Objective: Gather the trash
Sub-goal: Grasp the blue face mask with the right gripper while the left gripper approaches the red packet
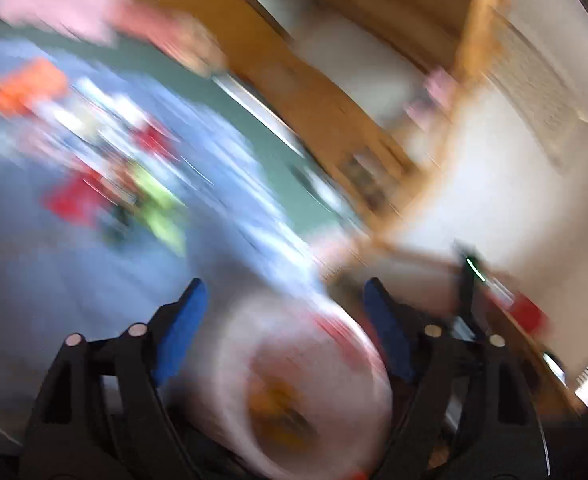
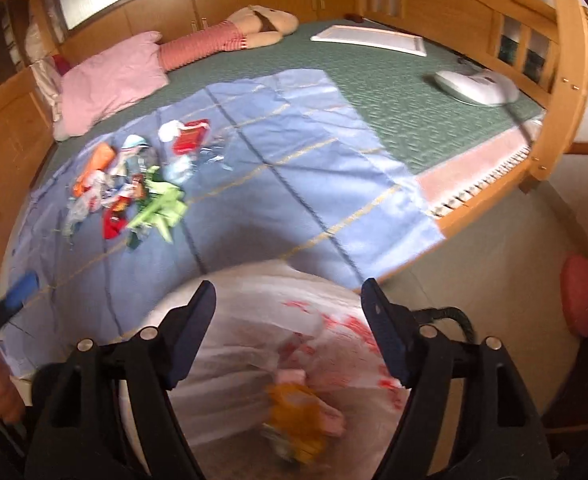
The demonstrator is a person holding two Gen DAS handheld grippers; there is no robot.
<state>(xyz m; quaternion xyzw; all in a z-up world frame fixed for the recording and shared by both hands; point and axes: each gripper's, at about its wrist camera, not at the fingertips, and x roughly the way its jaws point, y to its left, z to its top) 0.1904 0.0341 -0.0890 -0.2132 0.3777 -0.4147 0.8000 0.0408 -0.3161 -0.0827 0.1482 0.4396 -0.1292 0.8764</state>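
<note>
Wooden bed frame [image 2: 549, 92] surrounds a green mattress [image 2: 373, 92] with a blue sheet [image 2: 294, 184] spread across it. At the sheet's left edge sits the trash pile [image 2: 130, 192]: orange, red, green and clear wrappers, loosely heaped. Near the bed's front edge a white plastic bag [image 2: 254, 352] with red print already holds some yellow scraps. Our left tongs [image 1: 282, 300] gape wide with nothing held; that view is smeared by motion, and the bag [image 1: 294, 380] lies below the gap. Our right tongs [image 2: 288, 292] are also spread wide and empty above the bag. We judge collecting is partway done; next, one tong should reach left to the pile and pinch a wrapper. Farther off lie a pink pillow [image 2: 110, 80], a striped bolster [image 2: 206, 48] and a white device [image 2: 477, 86], none blocking the way.
</note>
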